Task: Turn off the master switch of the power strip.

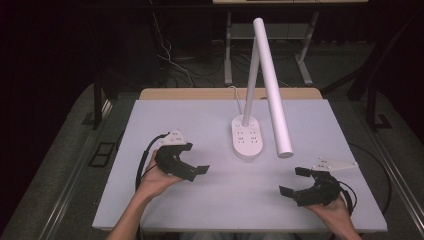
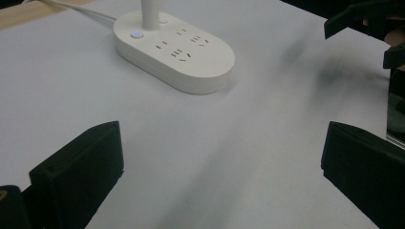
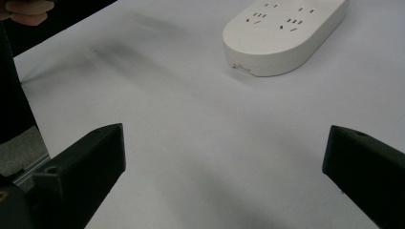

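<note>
Lamp [image 1: 267, 80] stem cropped above socket base [image 2: 174, 50].

— What is the desk lamp [image 1: 267, 85] made of?
— Smooth white plastic with a soft sheen; its oval base [image 2: 176, 50], pierced with sockets, has the same satin finish.
— And the table top [image 1: 200, 125] under it?
— A matt pale sheet, smooth, like paper or board. Behind the lamp a strip of light wood edge [image 1: 200, 94] shows.
— The grippers?
— The left gripper [image 1: 192, 167] and right gripper [image 1: 295, 182] look like matt black plastic, slightly rough.
</note>
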Demonstrator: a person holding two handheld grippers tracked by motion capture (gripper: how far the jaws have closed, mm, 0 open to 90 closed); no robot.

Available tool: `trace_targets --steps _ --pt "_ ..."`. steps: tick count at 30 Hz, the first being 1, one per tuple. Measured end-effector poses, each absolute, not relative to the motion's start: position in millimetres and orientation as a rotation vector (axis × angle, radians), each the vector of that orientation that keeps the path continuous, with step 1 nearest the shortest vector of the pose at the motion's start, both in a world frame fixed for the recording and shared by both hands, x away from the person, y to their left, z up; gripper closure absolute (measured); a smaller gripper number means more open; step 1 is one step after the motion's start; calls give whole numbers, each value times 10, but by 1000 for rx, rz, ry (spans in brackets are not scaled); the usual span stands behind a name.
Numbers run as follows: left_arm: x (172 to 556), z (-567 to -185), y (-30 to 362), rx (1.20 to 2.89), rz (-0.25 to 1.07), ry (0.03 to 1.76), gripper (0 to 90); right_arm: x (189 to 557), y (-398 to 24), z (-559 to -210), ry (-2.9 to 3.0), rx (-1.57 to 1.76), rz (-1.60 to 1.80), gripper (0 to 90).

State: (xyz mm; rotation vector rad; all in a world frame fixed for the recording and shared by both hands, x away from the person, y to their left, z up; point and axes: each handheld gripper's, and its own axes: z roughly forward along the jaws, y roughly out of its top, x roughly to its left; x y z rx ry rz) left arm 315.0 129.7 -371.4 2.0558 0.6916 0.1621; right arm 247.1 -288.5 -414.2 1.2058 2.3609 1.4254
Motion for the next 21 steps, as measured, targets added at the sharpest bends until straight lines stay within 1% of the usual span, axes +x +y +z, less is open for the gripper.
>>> trace_targets --steps 21 --pt "3421 -3537 1110 2100 170 650 0 2474 -2882 -4150 2369 1203 1423 1"
